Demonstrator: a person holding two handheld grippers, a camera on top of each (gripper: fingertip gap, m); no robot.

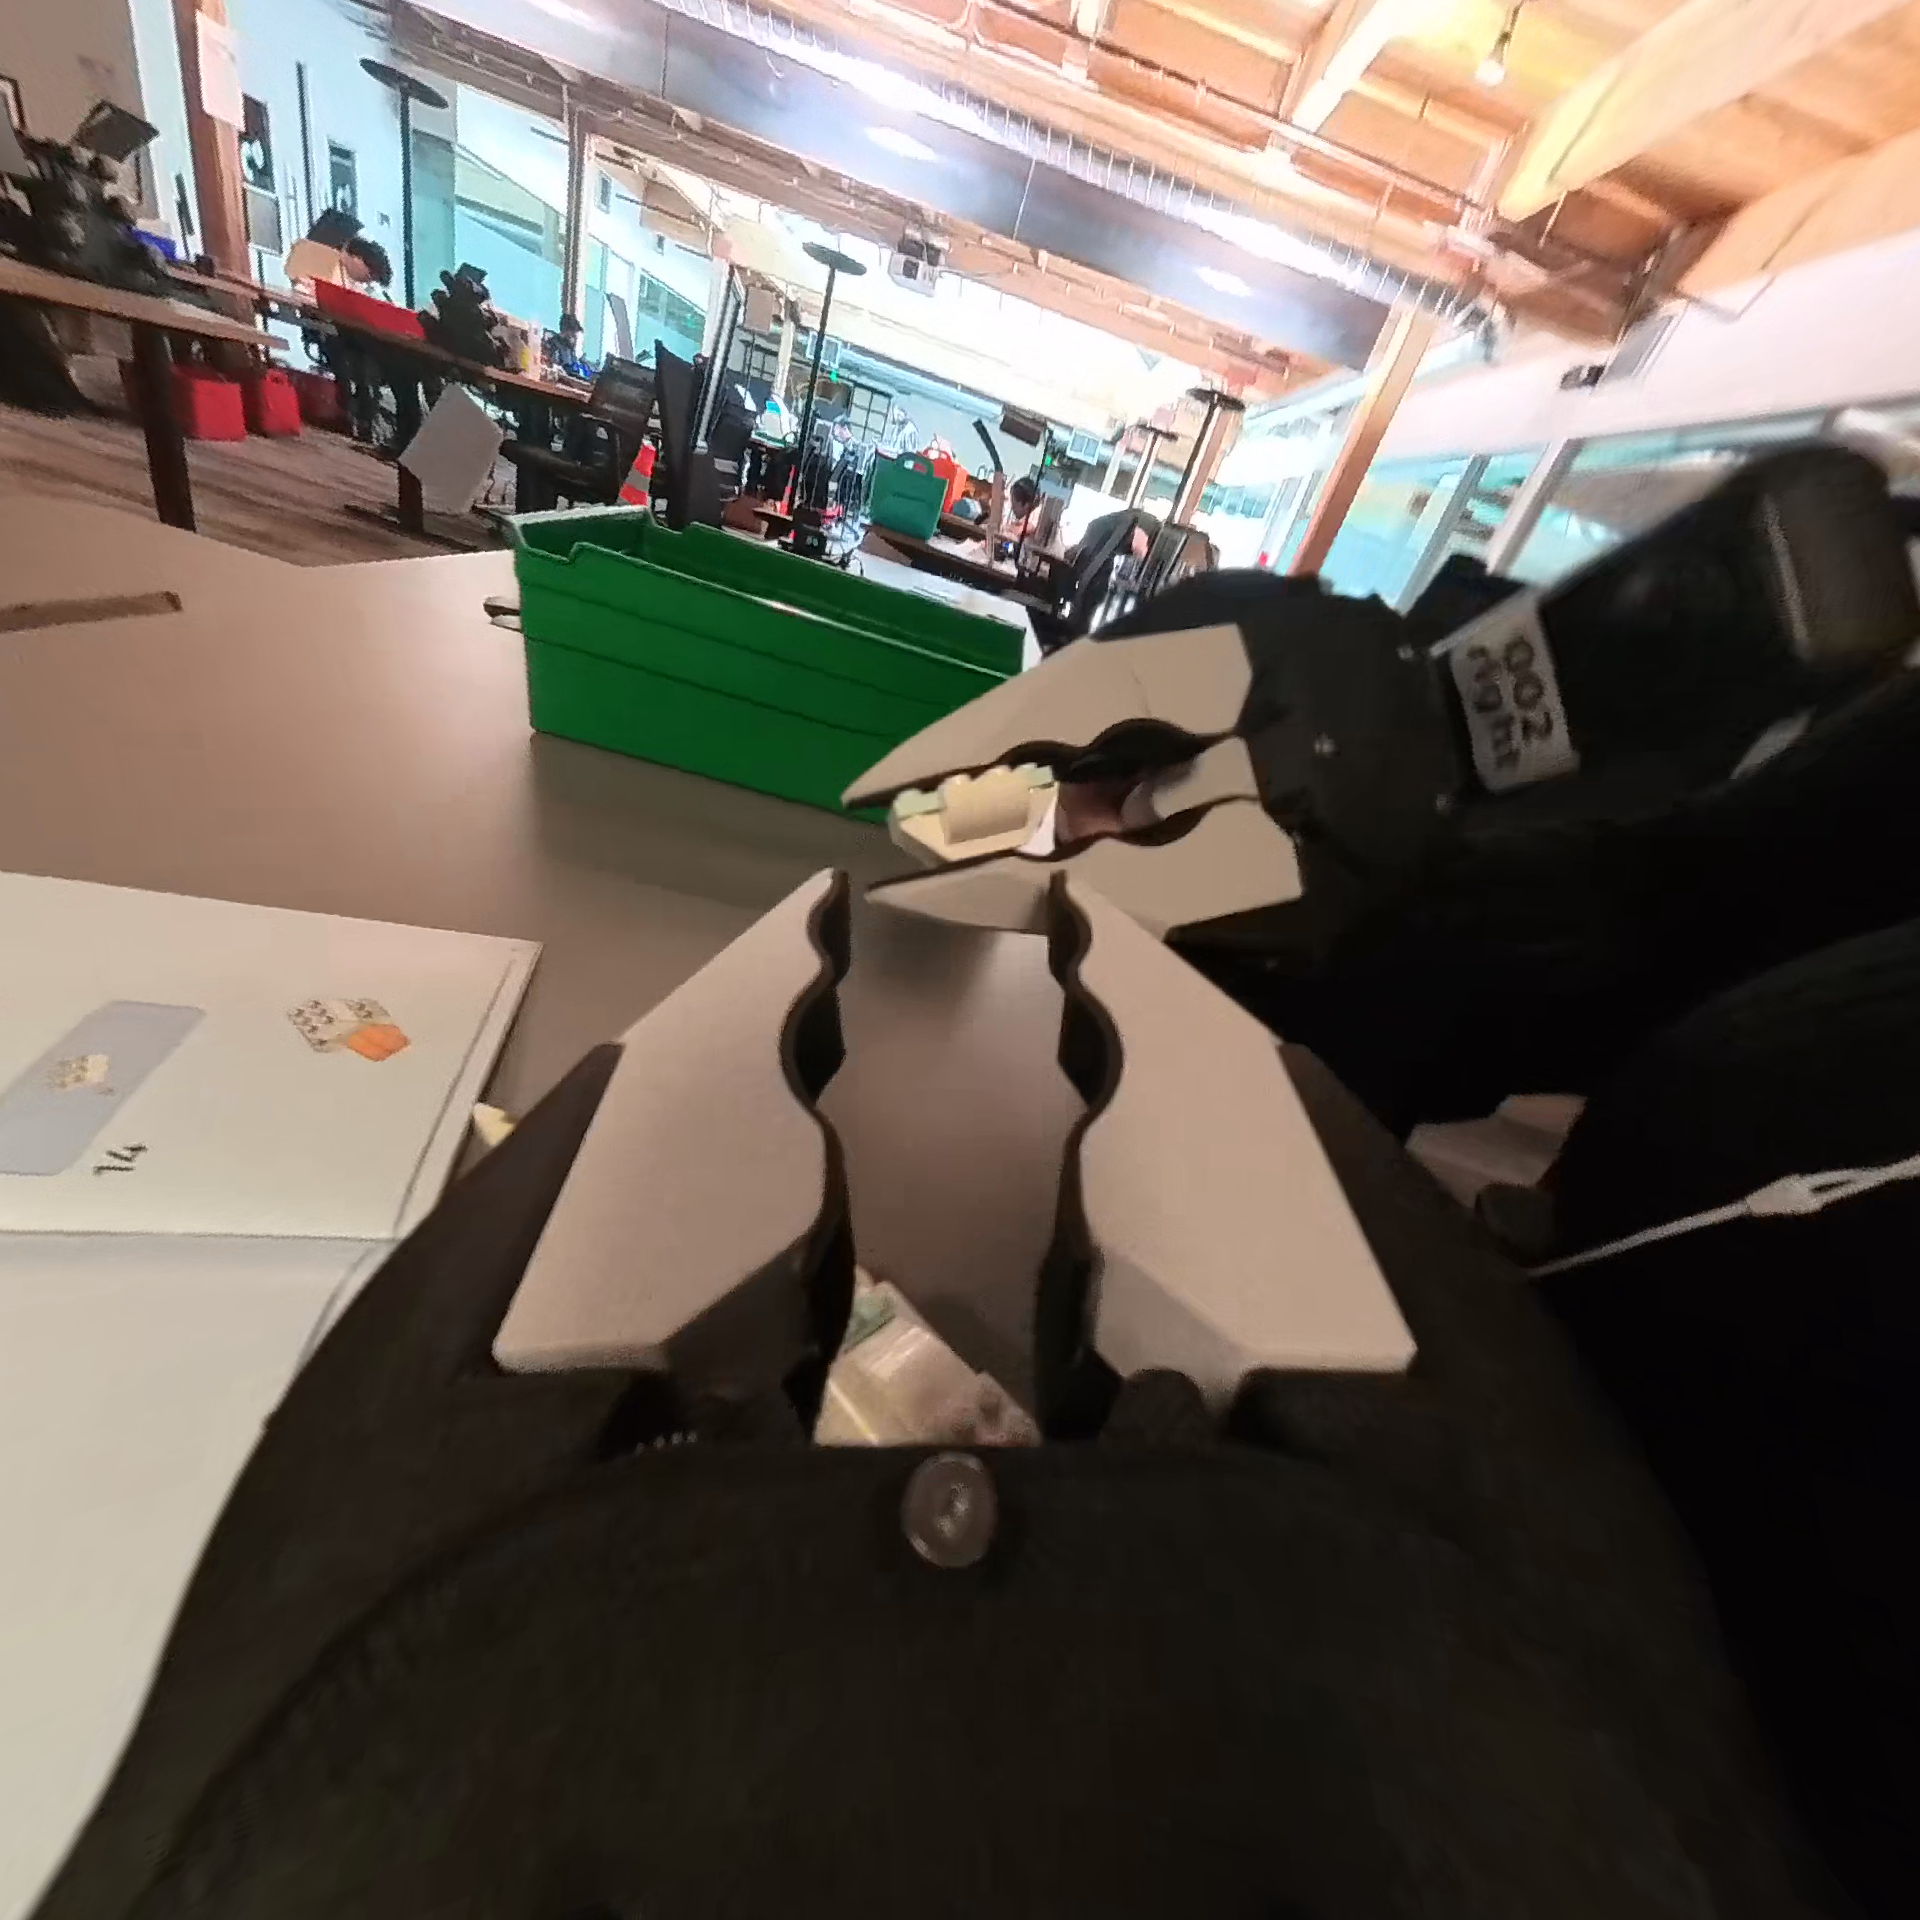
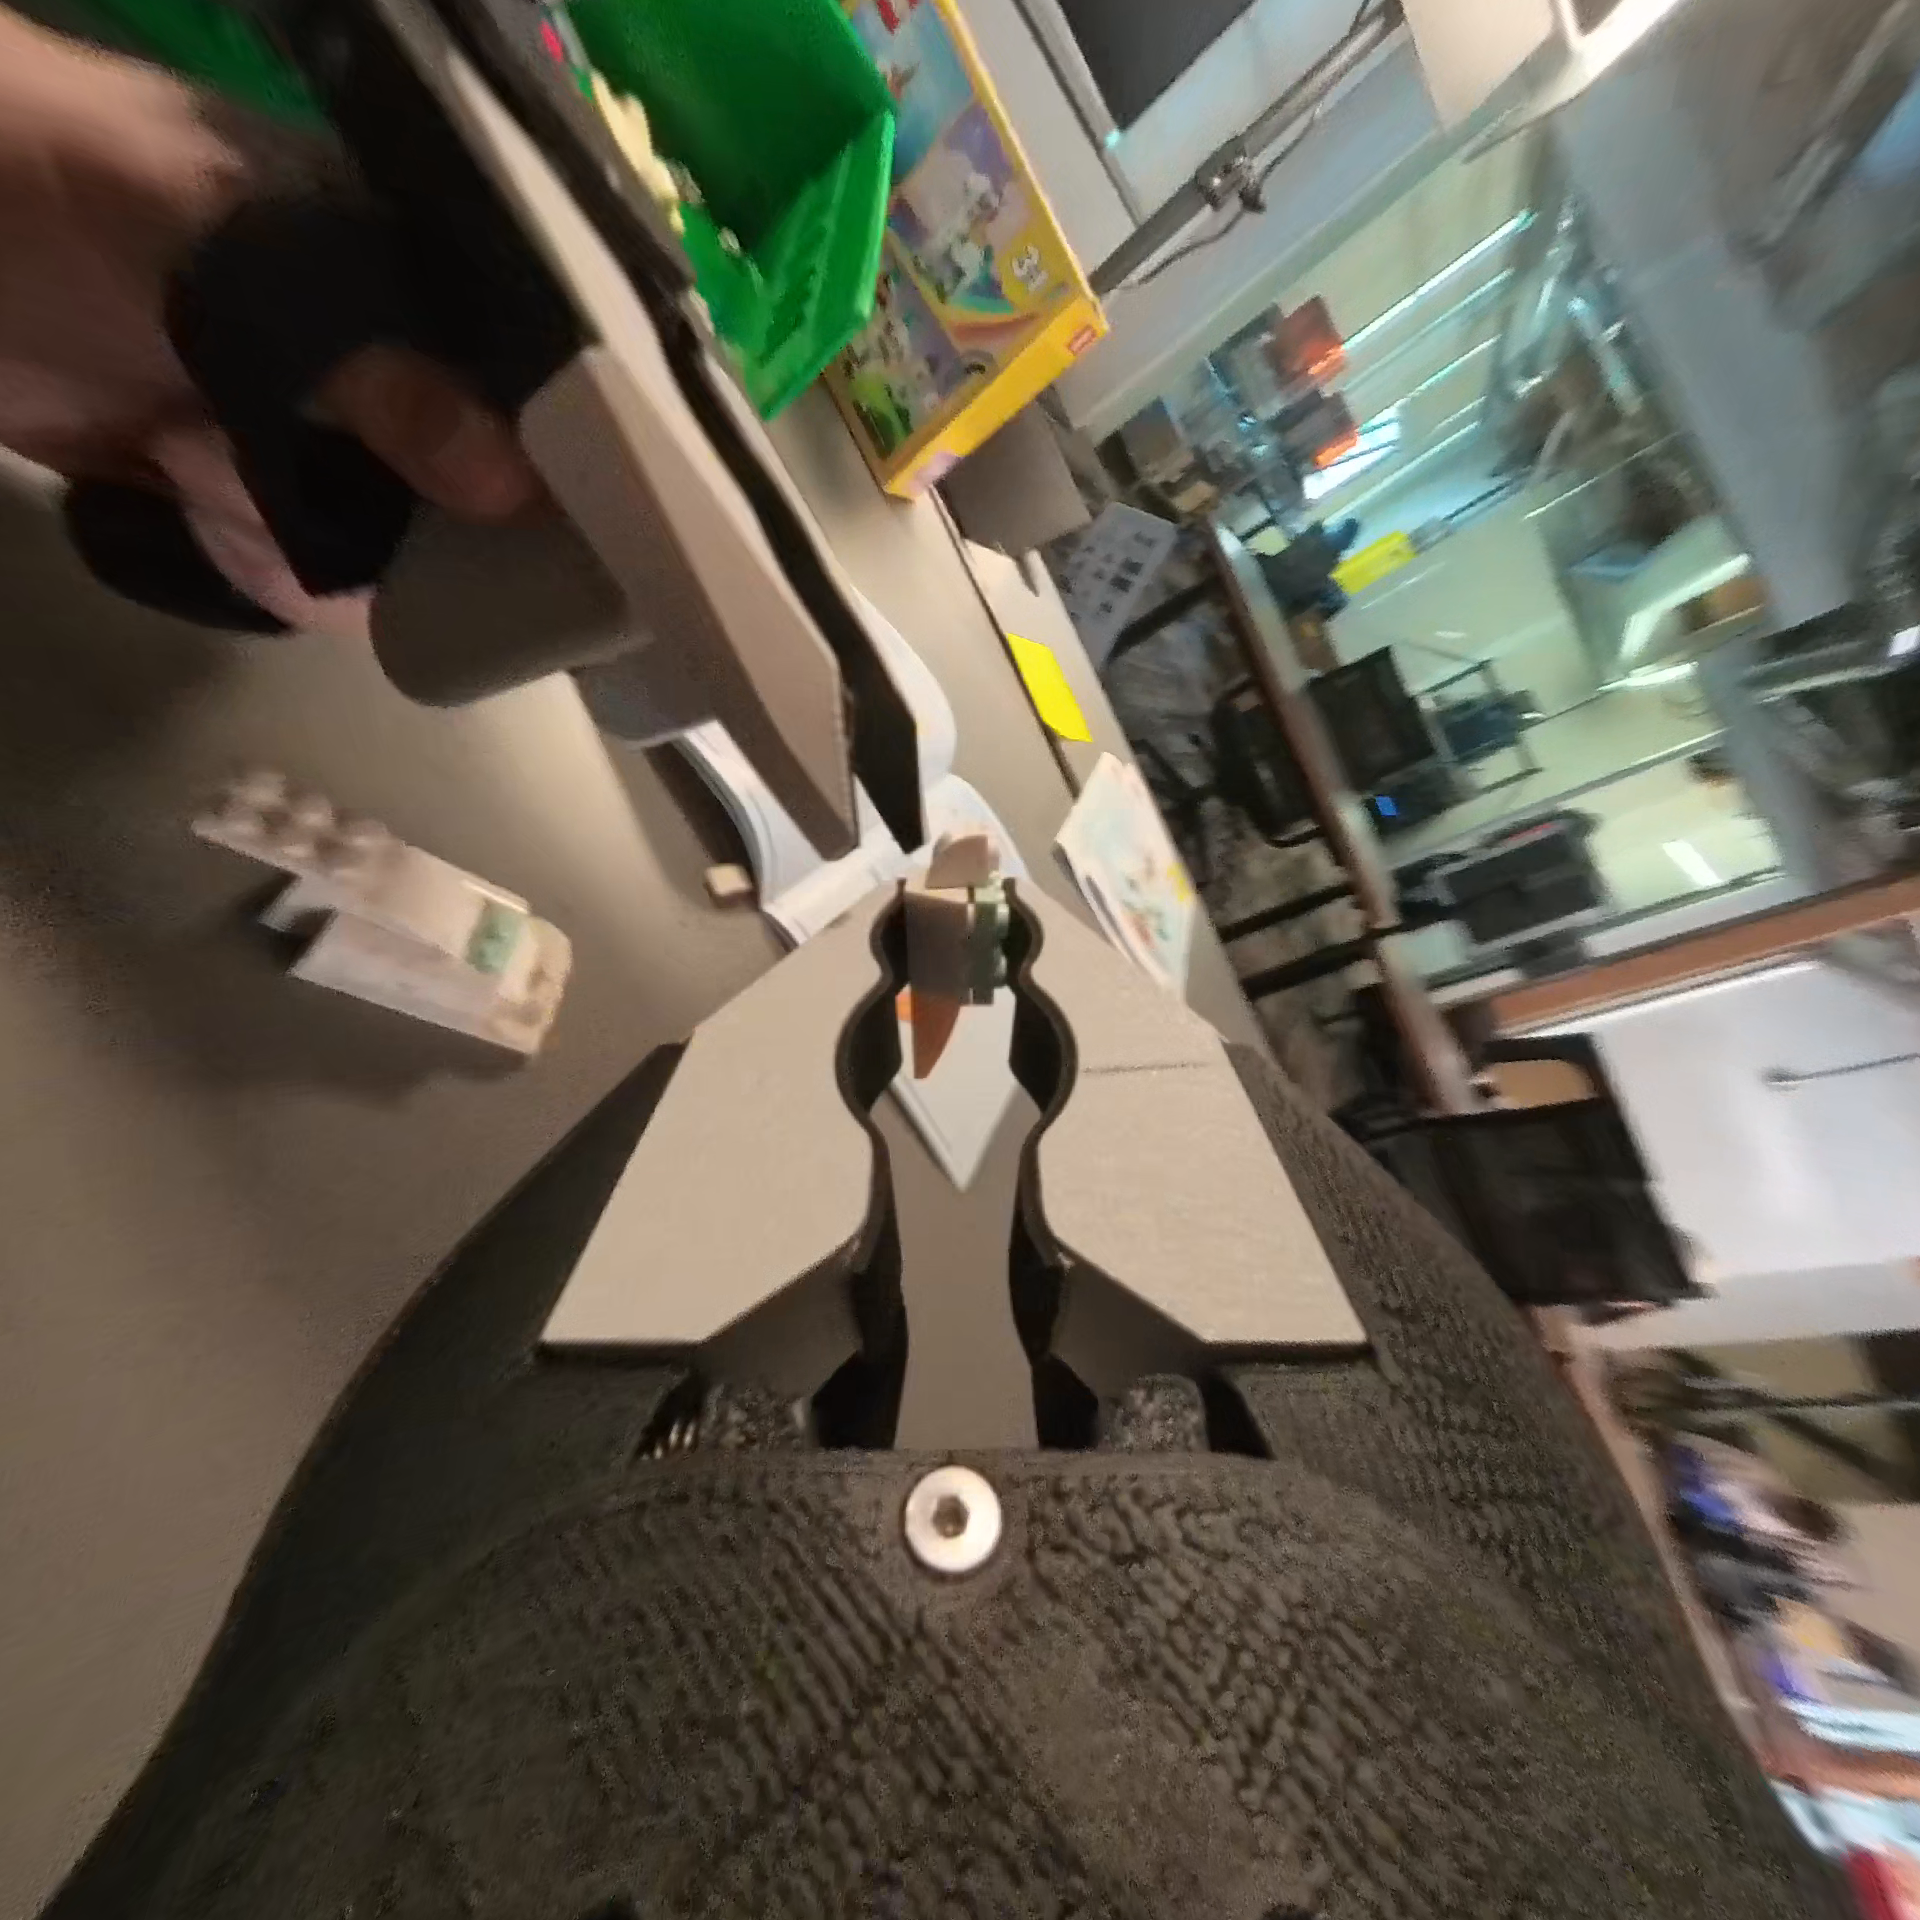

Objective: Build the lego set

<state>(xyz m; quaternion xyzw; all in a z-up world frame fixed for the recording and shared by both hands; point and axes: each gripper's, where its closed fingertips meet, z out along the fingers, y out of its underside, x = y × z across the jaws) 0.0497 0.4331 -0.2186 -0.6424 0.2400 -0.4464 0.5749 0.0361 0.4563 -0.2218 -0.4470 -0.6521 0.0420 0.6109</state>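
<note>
While the right tongs [image 2: 954, 940] pinch a small brick cluster [image 2: 954, 951] between their tips, holding it in the air above the grey worktop [image 1: 312, 717], the left tongs [image 1: 948, 904] stand open and empty just beside and below it. The cluster, made of white, pale green and orange pieces, looks light and rigid, and its smooth plastic faces are likely to slip under a loose hold; its joints could probably pop apart if squeezed across a seam, so the flat opposite faces seem the safest place to grip, much as the right tongs do now. A larger white and green assembly [image 2: 395, 925] lies on the worktop well apart from the held piece. An open instruction booklet [image 1: 239, 1049] lies to the left, showing pictured bricks and a printed step number. A green bin [image 1: 748, 665] stands farther back, and a yellow-edged set box [image 2: 966, 270] carries colourful printing. The right tongs bear a white label [image 1: 1507, 696] with writing
</note>
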